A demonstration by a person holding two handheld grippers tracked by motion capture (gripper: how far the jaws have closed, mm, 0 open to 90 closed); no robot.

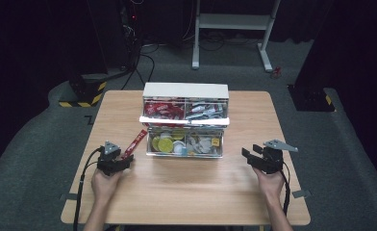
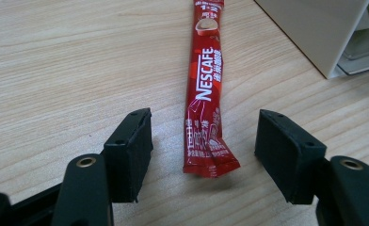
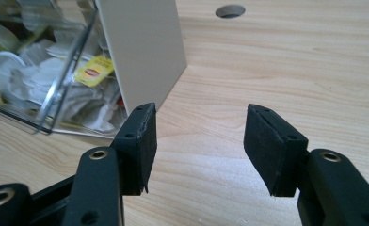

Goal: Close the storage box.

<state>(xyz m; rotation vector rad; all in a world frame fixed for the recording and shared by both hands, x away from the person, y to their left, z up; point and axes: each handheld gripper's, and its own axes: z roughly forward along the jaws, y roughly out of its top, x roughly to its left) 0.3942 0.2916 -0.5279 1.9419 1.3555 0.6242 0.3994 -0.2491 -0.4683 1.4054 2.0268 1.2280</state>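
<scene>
A red Nescafe stick sachet [image 2: 204, 89] lies flat on the wooden table [image 1: 186, 192], left of the white two-tier organiser box [image 1: 185, 120]. My left gripper [image 2: 204, 155] is low over the table with its jaws apart on either side of the sachet's near end, neither pad touching it. From above, the left gripper [image 1: 124, 161] sits at the lower end of the sachet [image 1: 137, 141]. My right gripper [image 3: 199, 143] stands open with nothing between its pads, close to the box's right front corner. In the high view the right gripper [image 1: 253, 156] hovers right of the box.
The organiser's upper tier holds red and silver sachets [image 1: 163, 109]; its clear lower drawer [image 1: 184, 143] holds round capsules and tea bags [image 3: 93, 70]. A round hole [image 3: 229, 11] pierces the tabletop. Bare wood stretches in front of the box between both hands.
</scene>
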